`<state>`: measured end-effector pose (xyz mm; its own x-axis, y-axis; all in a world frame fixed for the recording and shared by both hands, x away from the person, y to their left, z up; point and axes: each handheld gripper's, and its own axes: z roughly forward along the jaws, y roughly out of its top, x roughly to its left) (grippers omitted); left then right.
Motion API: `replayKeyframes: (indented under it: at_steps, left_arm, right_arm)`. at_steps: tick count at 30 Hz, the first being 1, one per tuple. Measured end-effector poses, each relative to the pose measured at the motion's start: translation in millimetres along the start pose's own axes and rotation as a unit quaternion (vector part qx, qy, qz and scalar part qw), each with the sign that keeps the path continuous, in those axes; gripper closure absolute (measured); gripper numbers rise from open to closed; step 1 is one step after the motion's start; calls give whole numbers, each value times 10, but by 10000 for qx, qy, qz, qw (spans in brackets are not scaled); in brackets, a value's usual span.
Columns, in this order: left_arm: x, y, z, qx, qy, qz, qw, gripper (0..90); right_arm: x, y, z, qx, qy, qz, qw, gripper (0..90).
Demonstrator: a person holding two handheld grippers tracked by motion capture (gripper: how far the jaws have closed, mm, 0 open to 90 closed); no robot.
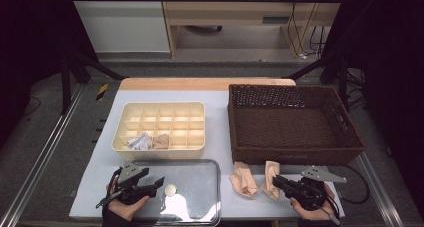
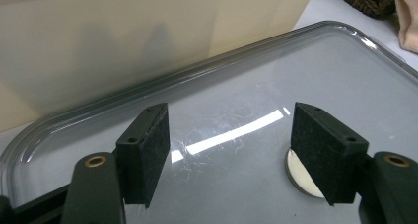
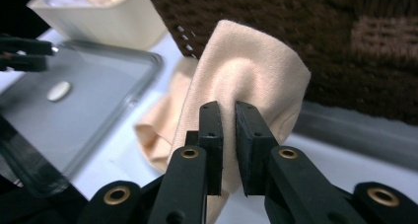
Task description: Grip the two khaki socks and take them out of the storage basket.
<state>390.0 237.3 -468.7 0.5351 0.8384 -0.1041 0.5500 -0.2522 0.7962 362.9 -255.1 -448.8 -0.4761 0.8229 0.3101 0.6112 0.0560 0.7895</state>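
Right tongs (image 3: 227, 120) pinch the peach cloth (image 3: 246, 76) beside the basket wall (image 3: 305, 46).

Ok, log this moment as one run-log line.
right claw: shut on peach sock | left claw: open over metal tray | wicker basket: empty

No text, label, brand, number or sign can be read on anything in these views.
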Motion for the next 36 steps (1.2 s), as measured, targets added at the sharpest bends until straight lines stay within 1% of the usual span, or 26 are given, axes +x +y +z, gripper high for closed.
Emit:
replayKeyframes:
  at_steps: [4,7,9,11,12,13,15,17,20,22,24,28,29,31,33,35,36]
  left_arm:
    - [0,-1,5,11,-5,6,10000,306]
    - [-1,1,6,12,0,6,10000,306]
    - [-5,2,4,8,14,10,10000,306]
    - [-11,4,8,5,14,17,10000,305]
    - [-16,5,11,5,10,22,10000,306]
    - [-19,6,13,7,7,23,10000,305]
    - [-22,10,19,15,-8,28,10000,304]
    - [-26,14,20,19,-12,27,10000,303]
    - [-33,22,16,14,-19,51,10000,303]
    - [-40,26,22,7,-19,50,10000,302]
    - [-48,33,27,18,-17,65,10000,303]
    - [-61,50,25,0,-23,82,10000,305]
    - [-64,54,23,-12,-26,82,10000,306]
    - [-70,61,22,-25,-29,86,10000,308]
    - [-73,70,24,-23,-36,88,10000,309]
    - [-82,80,26,-39,-46,114,9999,310]
    - [-85,83,25,-38,-46,112,9999,311]
  right_arm:
    - [-87,-55,97,258,-196,149,9994,816]
    - [-126,-68,152,403,-294,233,9985,785]
    - [-134,-62,173,471,-444,135,9978,752]
    - [-120,-41,192,492,-646,-20,9967,719]
    - [-119,-29,201,489,-703,-139,9962,711]
    - [-112,-20,207,485,-759,-173,9958,706]
    - [-99,1,208,423,-787,-226,9957,687]
    - [-84,38,190,288,-867,-353,9952,666]
    - [-43,88,157,134,-907,-389,9950,662]
    - [16,140,130,-2,-869,-496,9950,667]
    - [93,187,126,-62,-786,-564,9953,677]
    - [276,247,190,-63,-485,-744,9960,709]
    - [344,261,222,-10,-369,-791,9962,719]
    - [432,279,281,44,-244,-862,9960,733]
    - [530,298,375,153,-55,-947,9954,759]
    - [612,297,478,306,77,-986,9946,778]
    - [634,292,510,362,98,-987,9944,784]
